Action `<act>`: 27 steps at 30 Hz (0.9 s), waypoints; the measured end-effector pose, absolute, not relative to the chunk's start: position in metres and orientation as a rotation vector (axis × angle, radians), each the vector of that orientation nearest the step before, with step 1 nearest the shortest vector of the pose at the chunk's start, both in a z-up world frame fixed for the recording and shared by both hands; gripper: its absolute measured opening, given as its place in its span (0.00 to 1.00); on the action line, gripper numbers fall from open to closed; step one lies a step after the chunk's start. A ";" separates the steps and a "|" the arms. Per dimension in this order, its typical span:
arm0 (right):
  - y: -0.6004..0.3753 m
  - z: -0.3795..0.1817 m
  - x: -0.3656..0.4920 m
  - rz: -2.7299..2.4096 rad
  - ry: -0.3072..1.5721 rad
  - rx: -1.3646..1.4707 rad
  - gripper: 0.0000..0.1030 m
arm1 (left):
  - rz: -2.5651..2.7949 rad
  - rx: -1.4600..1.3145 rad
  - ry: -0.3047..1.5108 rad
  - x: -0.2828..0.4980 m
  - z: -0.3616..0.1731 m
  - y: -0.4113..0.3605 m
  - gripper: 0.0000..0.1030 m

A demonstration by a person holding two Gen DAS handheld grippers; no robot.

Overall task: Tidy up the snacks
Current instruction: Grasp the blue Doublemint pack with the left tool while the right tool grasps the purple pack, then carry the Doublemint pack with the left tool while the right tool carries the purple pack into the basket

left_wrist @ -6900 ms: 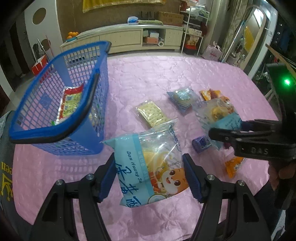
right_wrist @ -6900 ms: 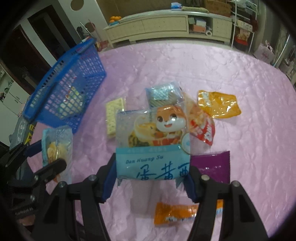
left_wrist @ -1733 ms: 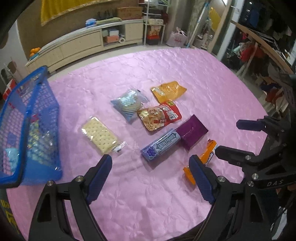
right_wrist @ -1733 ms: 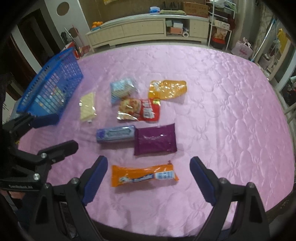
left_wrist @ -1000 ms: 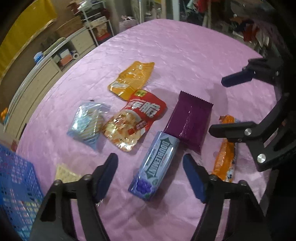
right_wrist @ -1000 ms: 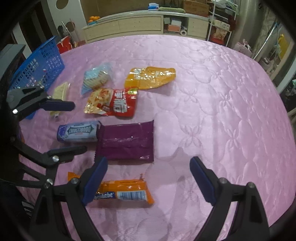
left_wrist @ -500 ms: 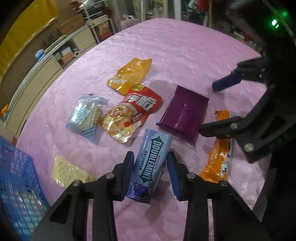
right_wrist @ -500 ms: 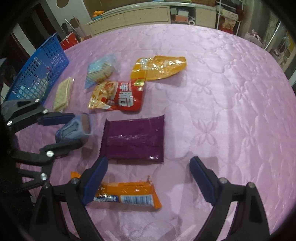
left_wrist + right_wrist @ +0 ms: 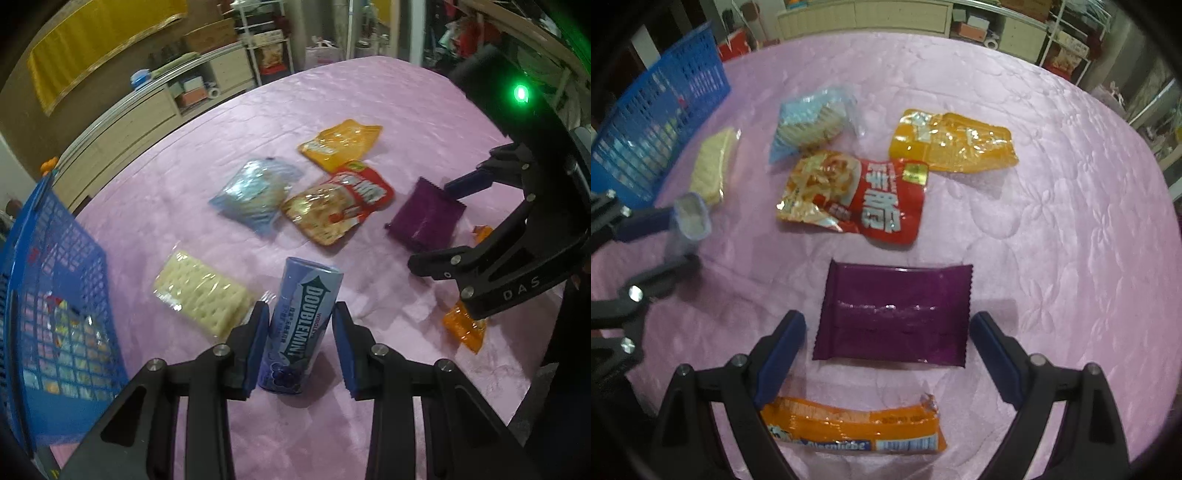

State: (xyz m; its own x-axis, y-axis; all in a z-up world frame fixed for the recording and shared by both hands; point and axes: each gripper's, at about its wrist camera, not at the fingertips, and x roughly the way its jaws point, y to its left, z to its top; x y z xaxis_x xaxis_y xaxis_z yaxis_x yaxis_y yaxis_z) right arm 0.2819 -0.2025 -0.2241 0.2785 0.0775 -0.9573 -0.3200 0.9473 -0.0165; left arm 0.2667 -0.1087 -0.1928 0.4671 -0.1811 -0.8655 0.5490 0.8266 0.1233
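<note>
The left gripper (image 9: 300, 334) is clamping the gum pack (image 9: 301, 328), which is sticking up off the pink cloth (image 9: 184, 177), just right of the crackers (image 9: 201, 293). The right gripper (image 9: 888, 354) is hanging wide open, its pads straddling the purple packet (image 9: 895, 314) without touching it. The orange bar (image 9: 849, 428) is lying nearest, and the red bag (image 9: 855, 197), yellow pouch (image 9: 955, 142) and pale blue bag (image 9: 810, 120) are sitting farther out. The blue basket (image 9: 40, 295) is at far left.
</note>
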 end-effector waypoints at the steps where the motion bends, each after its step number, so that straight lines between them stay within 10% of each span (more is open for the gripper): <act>1: -0.197 -0.225 0.283 0.269 1.263 -0.229 0.91 | -0.456 0.412 0.993 0.267 -0.193 -0.106 0.32; 4: -0.197 -0.225 0.283 0.268 1.257 -0.223 0.88 | -0.446 0.414 0.994 0.264 -0.195 -0.102 0.32; 9: -0.184 -0.218 0.279 0.298 1.230 -0.254 0.56 | -0.436 0.388 1.002 0.260 -0.195 -0.094 0.32; 27: -0.148 -0.122 0.220 0.381 1.031 -0.213 0.55 | -0.339 0.292 0.882 0.209 -0.110 -0.051 0.29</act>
State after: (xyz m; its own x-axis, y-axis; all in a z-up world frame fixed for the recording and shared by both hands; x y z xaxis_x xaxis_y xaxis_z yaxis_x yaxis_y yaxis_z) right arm 0.2203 -0.1481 -0.1216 0.4560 0.2076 -0.8654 -0.4054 0.9141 0.0057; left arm 0.2091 -0.0512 -0.1104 0.5885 -0.1678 -0.7909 0.4051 0.9078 0.1088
